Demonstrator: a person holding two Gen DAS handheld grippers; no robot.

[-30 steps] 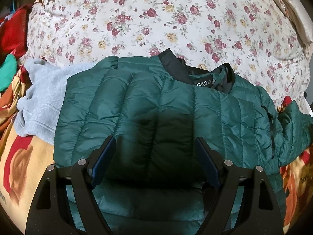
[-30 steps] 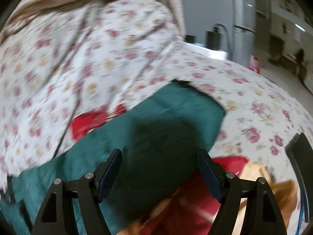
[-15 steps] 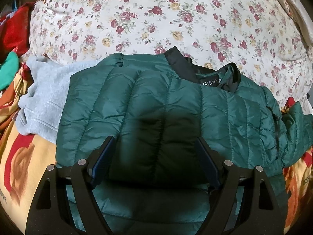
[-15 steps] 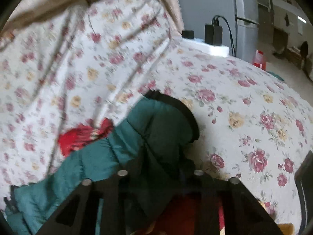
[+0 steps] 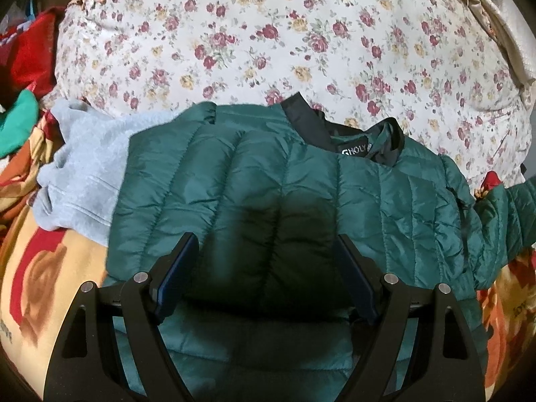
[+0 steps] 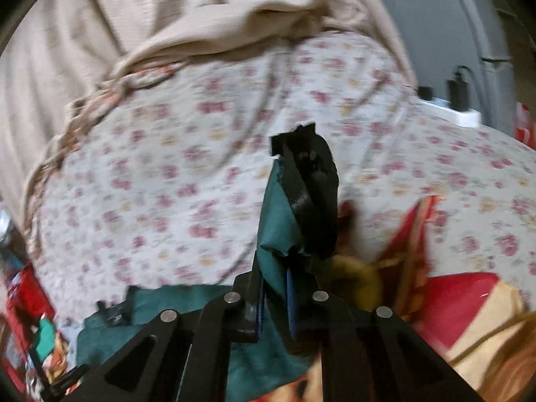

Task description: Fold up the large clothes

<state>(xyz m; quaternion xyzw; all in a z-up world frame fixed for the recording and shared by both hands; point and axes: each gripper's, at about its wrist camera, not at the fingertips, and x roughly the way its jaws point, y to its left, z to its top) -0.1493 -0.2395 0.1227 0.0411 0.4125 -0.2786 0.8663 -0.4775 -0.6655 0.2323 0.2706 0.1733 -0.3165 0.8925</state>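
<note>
One grey sweater [image 5: 77, 171] lay left of one green quilted jacket [image 5: 268, 194] on the bed. The left tongs [image 5: 264, 261] hovered spread apart over the jacket's back. The right tongs [image 6: 274, 298] were clamped on its single black-cuffed sleeve [image 6: 301, 201].

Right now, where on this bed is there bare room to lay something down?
Bare floral quilt lies beyond the green jacket's collar. The left is crowded: the grey sweatshirt touches the jacket, with red clothing beyond it. The right gripper holds the sleeve up over more quilt.
</note>
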